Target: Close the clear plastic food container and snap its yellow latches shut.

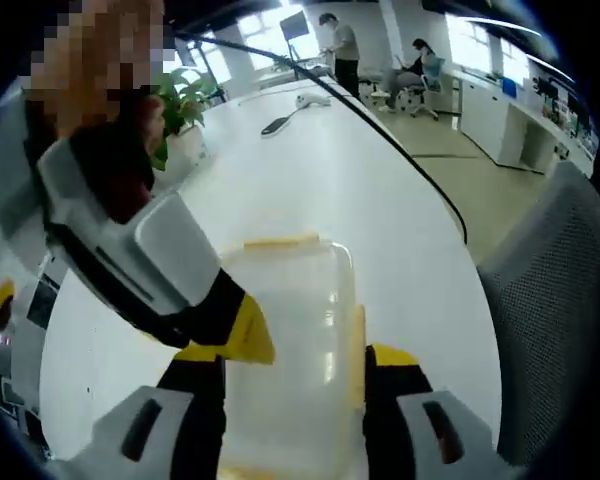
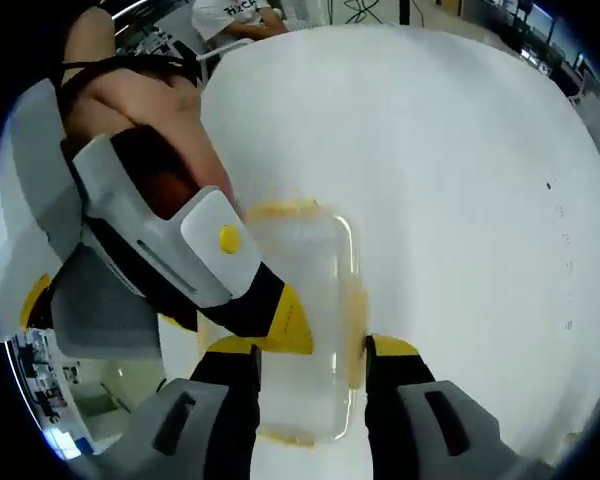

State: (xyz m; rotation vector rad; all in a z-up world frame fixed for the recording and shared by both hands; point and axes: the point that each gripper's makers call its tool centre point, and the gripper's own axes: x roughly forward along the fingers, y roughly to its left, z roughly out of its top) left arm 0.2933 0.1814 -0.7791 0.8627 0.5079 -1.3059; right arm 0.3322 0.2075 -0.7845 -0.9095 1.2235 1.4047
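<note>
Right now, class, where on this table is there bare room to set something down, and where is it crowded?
Bare table lies beyond and to the right of the container in the right gripper view, out to the table's far edge. It is crowded along the container's sides, where both tongs close in.

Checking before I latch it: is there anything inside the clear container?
Through the clear container only the white table shows; it looks empty. The fingers of both grippers cover its near corners and left edge, so those spots cannot be checked.

White-grey gripper (image 2: 305, 365) bodies; black jaws, yellow tips; black cable (image 1: 380, 125).
</note>
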